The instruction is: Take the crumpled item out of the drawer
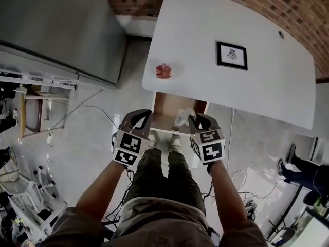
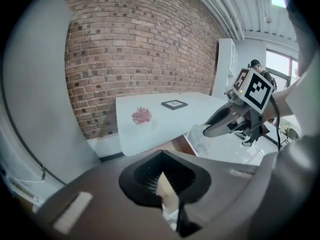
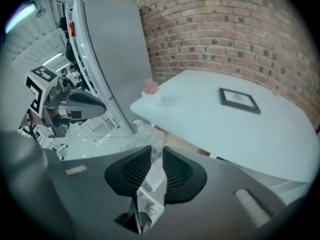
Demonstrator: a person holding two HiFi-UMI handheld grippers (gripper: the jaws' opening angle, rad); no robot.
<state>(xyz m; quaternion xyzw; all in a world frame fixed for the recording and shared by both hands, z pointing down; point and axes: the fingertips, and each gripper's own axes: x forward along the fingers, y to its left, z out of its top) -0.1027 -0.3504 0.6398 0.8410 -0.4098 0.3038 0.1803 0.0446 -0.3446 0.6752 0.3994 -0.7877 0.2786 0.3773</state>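
The white bench spreads ahead of both tongs, and its open drawer lies just below them. The left tongs are closed together and empty, held aside. The right tongs clamp the crumpled plastic wrapper, holding it above the drawer, apparently to clear it.

The white table, its drawer open, carries a pink crumpled lump and a framed picture.
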